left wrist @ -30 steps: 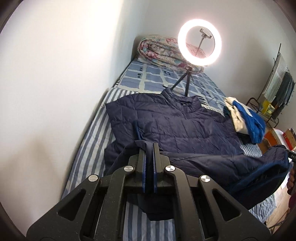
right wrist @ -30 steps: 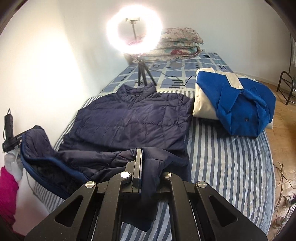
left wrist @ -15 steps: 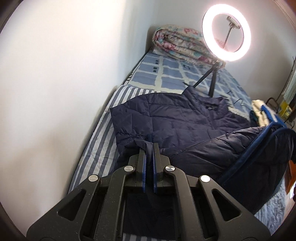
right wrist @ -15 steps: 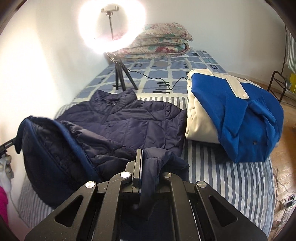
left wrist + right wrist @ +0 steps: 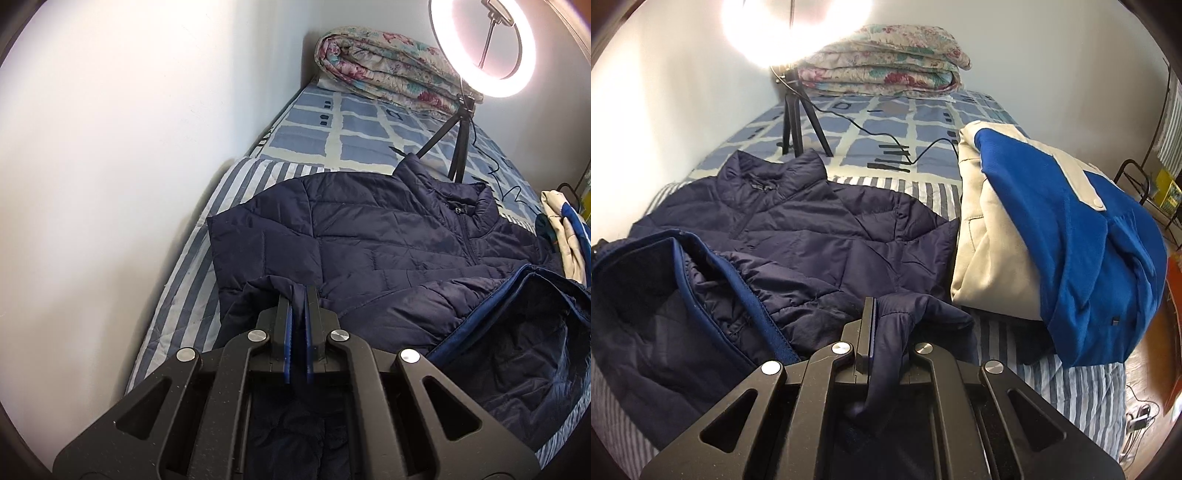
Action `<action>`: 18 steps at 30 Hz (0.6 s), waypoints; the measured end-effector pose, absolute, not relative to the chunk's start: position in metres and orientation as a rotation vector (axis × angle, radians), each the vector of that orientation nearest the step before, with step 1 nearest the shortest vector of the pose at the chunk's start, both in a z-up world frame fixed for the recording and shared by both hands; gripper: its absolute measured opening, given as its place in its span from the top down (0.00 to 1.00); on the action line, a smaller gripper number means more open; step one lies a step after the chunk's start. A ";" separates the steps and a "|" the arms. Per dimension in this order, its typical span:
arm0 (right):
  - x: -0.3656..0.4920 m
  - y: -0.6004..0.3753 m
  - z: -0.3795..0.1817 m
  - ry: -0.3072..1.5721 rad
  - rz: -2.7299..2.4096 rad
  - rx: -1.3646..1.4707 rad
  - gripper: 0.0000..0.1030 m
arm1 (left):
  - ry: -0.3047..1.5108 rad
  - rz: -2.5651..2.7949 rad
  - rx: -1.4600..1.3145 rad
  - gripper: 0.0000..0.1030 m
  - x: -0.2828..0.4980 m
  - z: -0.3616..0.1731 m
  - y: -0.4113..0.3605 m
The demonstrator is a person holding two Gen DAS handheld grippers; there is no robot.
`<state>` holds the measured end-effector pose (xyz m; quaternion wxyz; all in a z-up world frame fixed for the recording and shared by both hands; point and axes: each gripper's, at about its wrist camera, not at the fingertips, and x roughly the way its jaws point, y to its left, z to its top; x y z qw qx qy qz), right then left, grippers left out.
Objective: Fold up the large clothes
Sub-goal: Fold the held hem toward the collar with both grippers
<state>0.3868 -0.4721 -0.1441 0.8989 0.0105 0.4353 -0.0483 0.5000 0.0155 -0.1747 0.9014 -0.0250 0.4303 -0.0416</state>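
A navy quilted jacket (image 5: 388, 236) (image 5: 827, 229) lies front up on the striped bed (image 5: 192, 266), its collar toward the pillow end. Its bottom part is lifted and folded over toward the collar, showing the blue-edged lining (image 5: 517, 332) (image 5: 657, 302). My left gripper (image 5: 298, 291) is shut on one corner of the hem, near the wall side. My right gripper (image 5: 886, 306) is shut on the other hem corner, with fabric bunched over its right finger, beside the blue and cream garment.
A folded blue and cream garment (image 5: 1052, 236) lies at the bed's right side. A ring light on a tripod (image 5: 465, 122) (image 5: 794, 122) stands just beyond the collar, its cable (image 5: 886, 136) trailing. A floral quilt (image 5: 886, 62) is stacked at the head. A white wall (image 5: 110, 147) borders the left.
Both grippers carried the jacket's hem forward and down toward the collar; the lifted lower part now lies over more of the jacket's front, and the ring light sits higher in both views.
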 end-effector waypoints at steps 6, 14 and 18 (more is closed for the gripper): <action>0.392 -0.473 -0.148 0.906 -0.092 0.013 0.96 | 0.890 -0.089 -0.048 0.97 0.502 -0.177 0.016; 0.391 -0.474 -0.147 0.902 -0.080 0.018 0.96 | 0.898 -0.103 -0.051 0.90 0.502 -0.174 0.015; 0.390 -0.473 -0.144 0.901 -0.071 0.015 0.96 | 0.893 -0.114 -0.057 0.88 0.501 -0.169 0.015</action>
